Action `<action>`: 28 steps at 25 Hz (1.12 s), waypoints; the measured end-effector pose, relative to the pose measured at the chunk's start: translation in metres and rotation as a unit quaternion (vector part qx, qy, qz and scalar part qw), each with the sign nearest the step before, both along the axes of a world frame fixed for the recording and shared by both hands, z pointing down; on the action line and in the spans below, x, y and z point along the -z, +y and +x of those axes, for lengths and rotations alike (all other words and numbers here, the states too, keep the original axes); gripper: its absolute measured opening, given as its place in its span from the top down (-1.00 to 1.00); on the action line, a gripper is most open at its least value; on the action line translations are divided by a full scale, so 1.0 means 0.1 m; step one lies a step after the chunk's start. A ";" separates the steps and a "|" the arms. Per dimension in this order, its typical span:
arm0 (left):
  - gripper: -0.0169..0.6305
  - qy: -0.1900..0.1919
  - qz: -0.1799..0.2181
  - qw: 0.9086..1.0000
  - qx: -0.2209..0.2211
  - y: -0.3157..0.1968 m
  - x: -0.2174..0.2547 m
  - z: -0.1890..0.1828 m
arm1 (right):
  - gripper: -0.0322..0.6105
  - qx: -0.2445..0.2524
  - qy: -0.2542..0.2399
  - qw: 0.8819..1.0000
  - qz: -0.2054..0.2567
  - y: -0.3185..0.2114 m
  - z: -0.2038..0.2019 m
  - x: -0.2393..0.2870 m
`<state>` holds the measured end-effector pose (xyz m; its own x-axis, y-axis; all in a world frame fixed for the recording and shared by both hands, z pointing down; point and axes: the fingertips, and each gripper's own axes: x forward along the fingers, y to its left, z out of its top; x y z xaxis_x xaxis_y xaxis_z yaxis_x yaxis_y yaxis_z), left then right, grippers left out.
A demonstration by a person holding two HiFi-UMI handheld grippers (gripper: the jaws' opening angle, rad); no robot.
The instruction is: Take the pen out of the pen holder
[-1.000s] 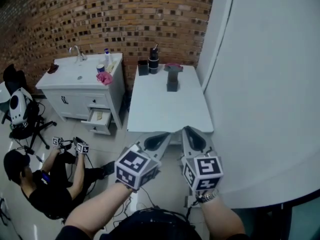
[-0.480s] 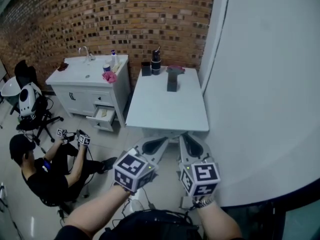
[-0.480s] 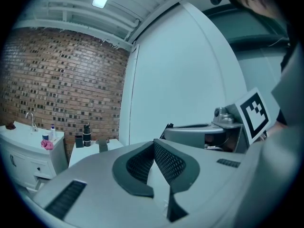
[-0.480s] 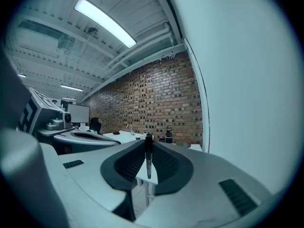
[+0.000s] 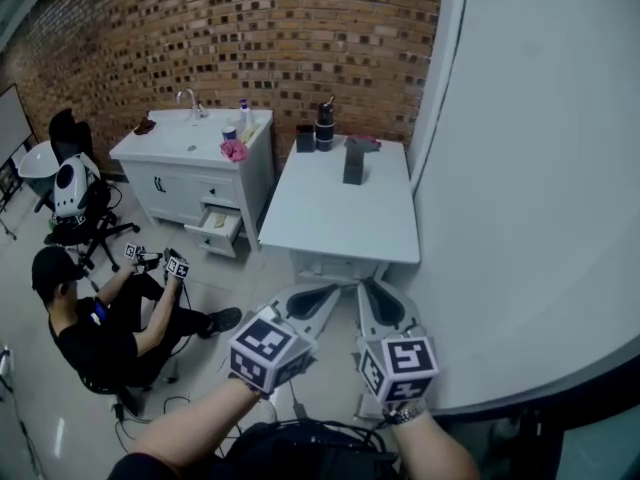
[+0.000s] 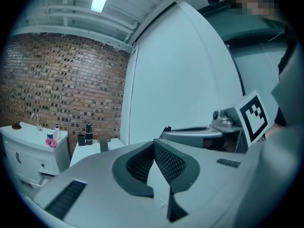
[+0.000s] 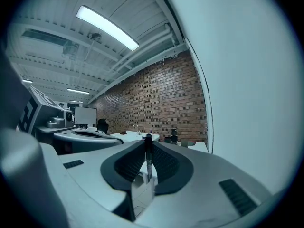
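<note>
The right gripper (image 7: 148, 145) has its two dark, mesh-textured pads closed on one slim black pen (image 7: 148, 158). The pen stands upright between them, its top end level with the jaw tips. The left gripper (image 6: 154, 145), just beside it, carries nothing: its ribbed pads meet at the tips. Both are smooth grey shells, each with a cube of black-and-white square markers at the back. Ahead of both stands one white rectangular table (image 5: 340, 223). At the table's far end are three dark things: a tall square box (image 5: 353, 163), a cylindrical bottle (image 5: 325, 128) and a small cup (image 5: 305, 138). Which of them is the pen holder I cannot tell. Pale glossy floor (image 5: 245, 278) lies between the grippers and the table. Ahead and left is a white vanity (image 5: 170, 183) with one drawer (image 5: 222, 230) pulled open and a pink cloth (image 5: 234, 150) on top. Behind it is a rough red brick wall (image 5: 250, 38). A smooth pale curved wall (image 5: 530, 168) runs close along the right gripper's right. Well to the left, one seated person (image 5: 90, 328) in black holds two marker cubes (image 5: 165, 265).
</note>
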<state>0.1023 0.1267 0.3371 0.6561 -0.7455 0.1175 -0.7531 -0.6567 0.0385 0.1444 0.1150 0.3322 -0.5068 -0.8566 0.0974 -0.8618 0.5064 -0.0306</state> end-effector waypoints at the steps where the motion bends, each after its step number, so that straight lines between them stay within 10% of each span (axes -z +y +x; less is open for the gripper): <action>1: 0.94 -0.002 0.001 1.000 -0.003 0.02 -0.01 0.00 | 0.72 -0.002 0.000 1.000 -0.002 0.02 0.00 0.00; 28: 0.94 0.010 0.001 0.998 -0.064 0.15 -0.01 -0.68 | 0.73 -0.028 0.019 0.999 -0.005 0.31 -0.76 -0.14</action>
